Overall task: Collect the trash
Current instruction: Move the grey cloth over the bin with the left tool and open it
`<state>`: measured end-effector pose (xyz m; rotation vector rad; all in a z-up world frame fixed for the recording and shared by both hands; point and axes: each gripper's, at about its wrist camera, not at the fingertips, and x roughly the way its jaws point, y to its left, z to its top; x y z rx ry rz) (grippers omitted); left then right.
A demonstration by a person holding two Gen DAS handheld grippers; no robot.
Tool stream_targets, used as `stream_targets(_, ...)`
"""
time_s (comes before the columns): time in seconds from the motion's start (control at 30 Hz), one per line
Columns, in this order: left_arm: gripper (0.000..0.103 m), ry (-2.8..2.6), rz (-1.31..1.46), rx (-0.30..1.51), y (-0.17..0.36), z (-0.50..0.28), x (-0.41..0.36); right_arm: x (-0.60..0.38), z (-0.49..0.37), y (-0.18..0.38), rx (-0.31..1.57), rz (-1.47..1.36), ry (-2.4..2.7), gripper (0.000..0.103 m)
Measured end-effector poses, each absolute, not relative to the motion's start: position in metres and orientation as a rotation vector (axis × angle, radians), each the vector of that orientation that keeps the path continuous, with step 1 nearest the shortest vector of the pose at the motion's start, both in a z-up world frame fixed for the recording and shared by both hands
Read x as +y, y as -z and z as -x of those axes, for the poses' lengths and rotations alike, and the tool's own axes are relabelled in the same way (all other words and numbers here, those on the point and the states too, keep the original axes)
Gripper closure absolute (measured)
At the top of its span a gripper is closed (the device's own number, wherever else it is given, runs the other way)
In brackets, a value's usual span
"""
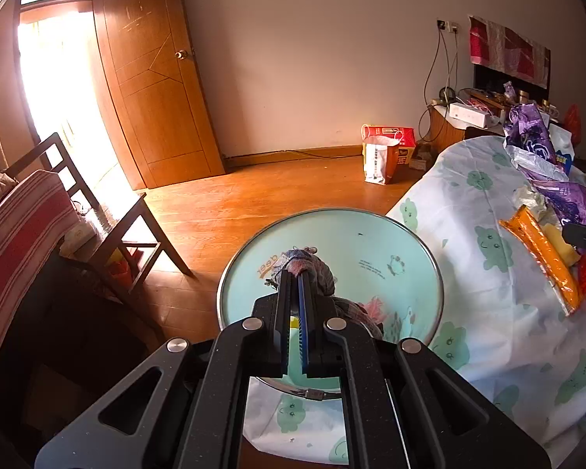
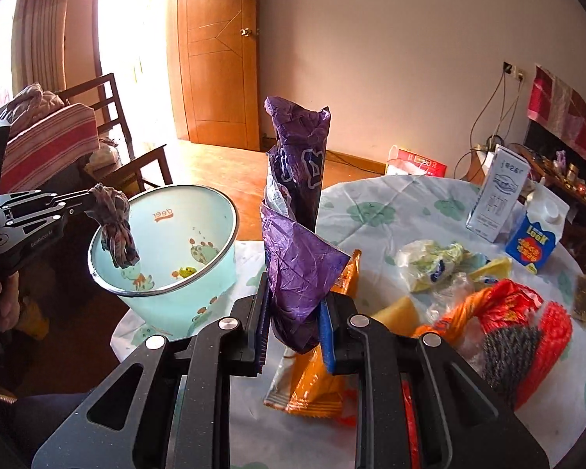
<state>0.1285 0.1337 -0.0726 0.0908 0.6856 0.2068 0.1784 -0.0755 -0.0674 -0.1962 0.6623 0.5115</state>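
A light green trash bin (image 1: pixel 375 234) with cartoon prints stands at the table's edge; it also shows in the right wrist view (image 2: pixel 199 273). My left gripper (image 1: pixel 295 273) is shut on a crumpled grey-pink rag (image 1: pixel 312 269) and holds it over the bin's mouth; the rag (image 2: pixel 115 226) hangs inside the rim. My right gripper (image 2: pixel 293 312) is shut on a purple plastic wrapper (image 2: pixel 297 211) and holds it upright above the table. An orange snack wrapper (image 2: pixel 316 383) lies under it.
The round table (image 2: pixel 390 203) has a white cloth with green prints. On it lie a red bag (image 2: pixel 508 312), a crumpled plastic bag (image 2: pixel 429 262), a blue milk carton (image 2: pixel 535 234) and a white carton (image 2: pixel 496 191). A wooden chair (image 1: pixel 109 226) stands left of the bin.
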Motion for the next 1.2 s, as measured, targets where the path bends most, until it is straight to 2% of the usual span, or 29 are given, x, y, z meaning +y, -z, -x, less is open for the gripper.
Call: stream_targets(1.2, 0.100, -0.325, -0.084, 0.715, 0.084, -0.135, 0.181, 0.008, -0.221, 0.087, 0.738, 0.344, -0.634, 0.081)
